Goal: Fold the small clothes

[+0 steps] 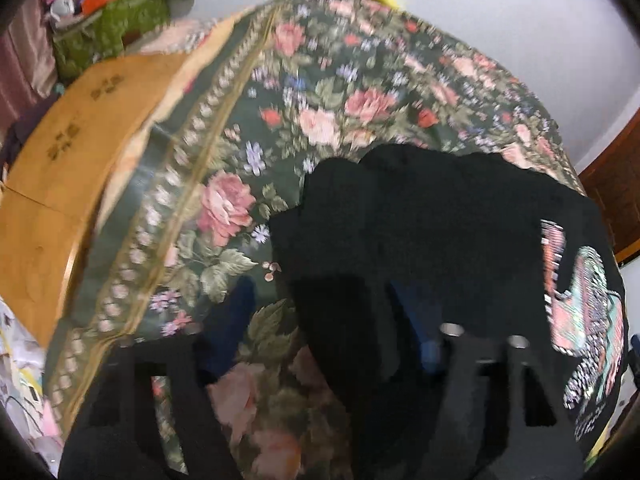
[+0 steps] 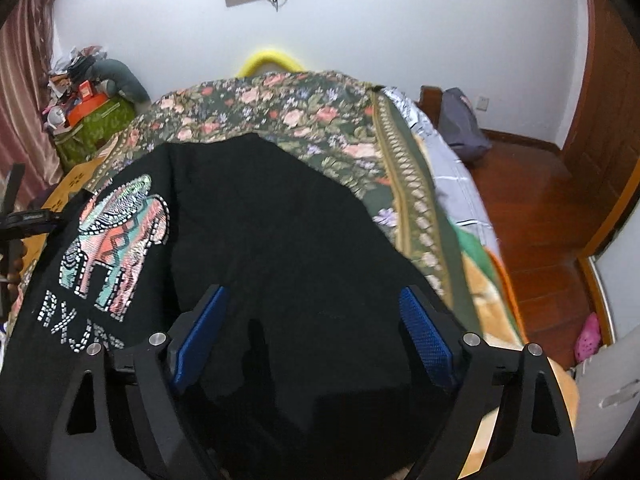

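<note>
A black T-shirt [image 2: 280, 220] with a sequinned elephant print [image 2: 116, 236] lies on the floral bedspread [image 2: 304, 120]. My right gripper [image 2: 312, 312] is open, its blue pads [image 2: 424, 332] wide apart just above the shirt's near part. In the left wrist view the shirt [image 1: 440, 216] lies at centre right with the print [image 1: 584, 320] at the far right. My left gripper [image 1: 332, 312] is open; black cloth lies bunched between its blue fingers [image 1: 232, 320], and the right finger is mostly hidden by it. The view is motion-blurred.
A wooden board [image 1: 72, 152] lies along the bed's left side, with a green box of clutter [image 1: 112, 28] behind it. A yellow object [image 2: 268, 60] sits at the bed's far end. Wooden floor [image 2: 532, 208], a grey bag [image 2: 464, 124] and a pink shoe [image 2: 588, 336] lie to the right.
</note>
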Motion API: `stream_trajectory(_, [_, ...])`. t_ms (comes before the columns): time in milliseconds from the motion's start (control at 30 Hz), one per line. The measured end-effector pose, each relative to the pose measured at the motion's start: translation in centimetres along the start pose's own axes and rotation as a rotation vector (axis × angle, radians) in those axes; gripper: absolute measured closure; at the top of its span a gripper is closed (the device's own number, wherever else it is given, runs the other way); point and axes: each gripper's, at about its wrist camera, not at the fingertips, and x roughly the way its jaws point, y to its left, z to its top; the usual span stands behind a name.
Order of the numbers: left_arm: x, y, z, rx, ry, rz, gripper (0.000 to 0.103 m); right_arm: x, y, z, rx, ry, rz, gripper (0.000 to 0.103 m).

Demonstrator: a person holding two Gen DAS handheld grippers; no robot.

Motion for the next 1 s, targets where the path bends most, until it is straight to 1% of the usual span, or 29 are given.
stream_trajectory(67, [1.0,0.4,0.1,-0.014,0.016,0.01,0.049,0.6,0.0,-0.1,-0.006,0.009,0.004,0.018])
stream_trajectory(200, [1.9,1.8,0.0,-0.035,0.027,0.062,0.05,1.2,-0.2,-0.4,-0.002,0.028,0.022,0.018])
stream_trajectory(267, [2.0,3.3,-0.3,-0.068,0.032,0.064,0.05,1.1,-0.3,-0.4,-0.003,0.024,0.02,0.018])
stream_trajectory(367, [2.5,5.3,-0.7,-0.123,0.078,0.024,0.05,1.2,-0.2,-0.1,-0.009,0.025,0.02,0.018])
stream_trajectory(400, [2.7,5.9,-1.0,-0.139,0.096,-0.005,0.051,1.2,-0.2,0.0,-0.01,0.025,0.018,0.018])
stream_trajectory(467, [2.8,6.2,-1.3,-0.153,0.107,-0.047,0.053,1.3,-0.2,0.0,-0.013,0.025,0.015,0.018])
stream_trajectory(533, [2.9,6.2,-1.4,-0.165,0.111,-0.064,0.057,1.4,-0.1,0.1,-0.015,0.024,0.01,0.018])
stream_trajectory(567, [3.2,6.3,-1.3,-0.177,0.114,-0.066,0.065,1.4,0.0,0.1,-0.015,0.024,0.009,0.018])
stream_trajectory(600, [3.4,6.4,-1.3,-0.192,0.118,-0.068,0.078,1.4,0.1,0.1,-0.016,0.024,0.009,0.018])
stream_trajectory(633, [3.6,6.5,-1.3,-0.214,0.125,-0.076,0.082,1.5,0.1,0.0,-0.017,0.024,0.007,0.018])
stream_trajectory(667, [3.8,6.7,-1.2,-0.238,0.127,-0.091,0.092,1.5,0.1,0.0,-0.019,0.025,0.007,0.018])
stream_trajectory(700, [3.8,6.8,-1.1,-0.254,0.125,-0.097,0.095,1.5,0.1,0.0,-0.02,0.026,0.007,0.018])
stream_trajectory(733, [3.4,6.9,-1.0,-0.26,0.113,-0.095,0.096,1.5,0.0,0.1,-0.02,0.028,0.008,0.018])
stream_trajectory(800, [2.4,6.6,-0.8,-0.24,0.083,-0.072,0.098,1.5,0.1,0.0,-0.02,0.031,0.008,0.018])
stream_trajectory(900, [-0.7,5.6,-0.1,-0.175,-0.004,-0.011,0.099,1.5,0.0,0.0,-0.016,0.032,0.008,0.018])
stream_trajectory(1000, [-4.9,3.8,0.7,-0.108,-0.124,0.03,0.099,1.5,0.0,0.0,-0.01,0.029,0.008,0.018])
